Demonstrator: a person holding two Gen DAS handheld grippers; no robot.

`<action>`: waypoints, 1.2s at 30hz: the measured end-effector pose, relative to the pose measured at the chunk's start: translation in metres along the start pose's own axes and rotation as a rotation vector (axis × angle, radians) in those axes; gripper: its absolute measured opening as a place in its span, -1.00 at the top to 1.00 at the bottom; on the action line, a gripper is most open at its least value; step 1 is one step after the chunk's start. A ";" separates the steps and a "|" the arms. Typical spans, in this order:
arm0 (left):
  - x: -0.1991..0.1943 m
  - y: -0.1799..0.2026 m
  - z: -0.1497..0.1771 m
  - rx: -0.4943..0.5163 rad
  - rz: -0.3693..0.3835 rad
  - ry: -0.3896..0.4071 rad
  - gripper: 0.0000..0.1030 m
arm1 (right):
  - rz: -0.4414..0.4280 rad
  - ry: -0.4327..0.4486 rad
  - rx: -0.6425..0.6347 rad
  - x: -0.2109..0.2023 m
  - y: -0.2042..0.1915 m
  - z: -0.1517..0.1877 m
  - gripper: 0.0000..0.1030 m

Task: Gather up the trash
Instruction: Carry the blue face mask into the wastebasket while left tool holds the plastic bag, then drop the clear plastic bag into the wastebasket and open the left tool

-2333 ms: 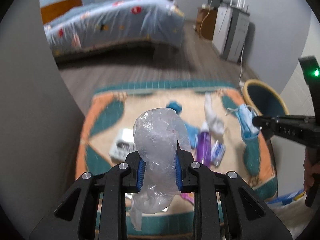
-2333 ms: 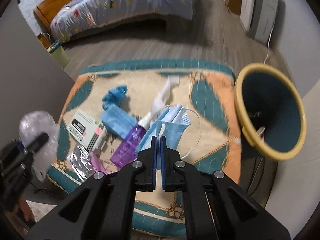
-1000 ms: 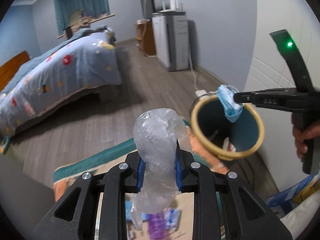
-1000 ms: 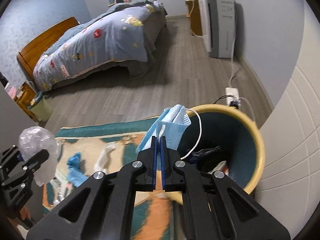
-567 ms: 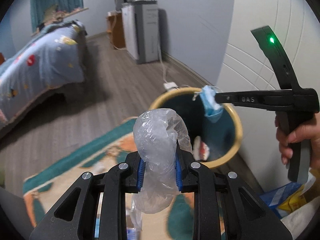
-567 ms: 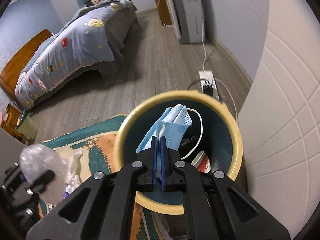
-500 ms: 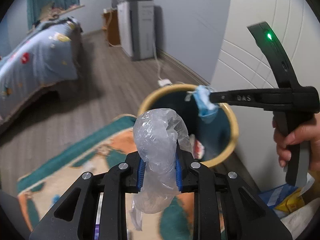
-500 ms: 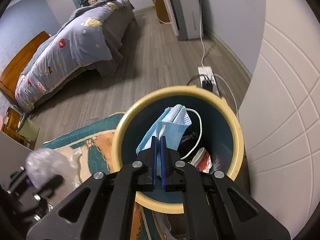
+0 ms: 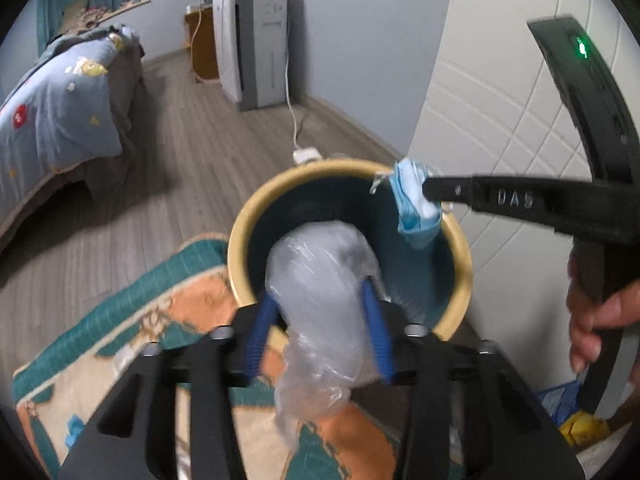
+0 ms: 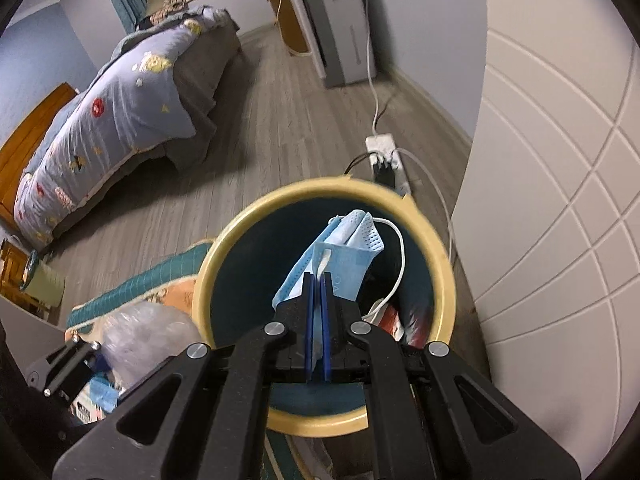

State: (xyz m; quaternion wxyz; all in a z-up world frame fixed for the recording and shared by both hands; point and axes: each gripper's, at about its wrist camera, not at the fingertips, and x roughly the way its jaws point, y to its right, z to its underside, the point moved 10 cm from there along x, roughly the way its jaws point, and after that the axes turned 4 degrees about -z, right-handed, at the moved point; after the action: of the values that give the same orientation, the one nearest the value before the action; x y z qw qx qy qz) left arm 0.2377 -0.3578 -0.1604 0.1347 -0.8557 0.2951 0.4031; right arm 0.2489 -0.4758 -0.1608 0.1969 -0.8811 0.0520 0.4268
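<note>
A round bin (image 9: 256, 216) with a yellow rim and dark teal inside stands on the floor by the white wall; it also shows in the right wrist view (image 10: 440, 248). My left gripper (image 9: 318, 336) has its jaws spread wide, and a crumpled clear plastic bag (image 9: 324, 280) still sits between the pads over the bin's near rim. My right gripper (image 10: 317, 308) is shut on a blue face mask (image 10: 340, 248) and holds it above the bin's mouth. The mask also shows in the left wrist view (image 9: 414, 208). Other trash lies in the bin's bottom.
A teal and orange rug (image 9: 132, 312) with leftover trash lies left of the bin. A power strip (image 10: 384, 152) with cables lies on the wood floor behind the bin. A bed (image 10: 120, 112) stands at the left, a grey cabinet (image 9: 256, 40) at the back.
Both grippers have moved from over the rug to above the bin. The left jaws have spread wide around the plastic bag. The right gripper still clamps the mask.
</note>
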 end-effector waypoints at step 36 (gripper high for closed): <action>-0.230 -0.215 0.114 -0.276 -0.482 0.131 -0.90 | -0.056 -0.013 -0.266 -0.031 -0.148 0.038 -0.89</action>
State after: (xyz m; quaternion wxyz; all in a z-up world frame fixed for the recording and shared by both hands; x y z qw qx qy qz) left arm 0.1848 -0.0432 -0.0577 0.0896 -0.9357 0.0335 0.3395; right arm 0.2400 -0.3278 -0.1126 0.0907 -0.8978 -0.0309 0.4298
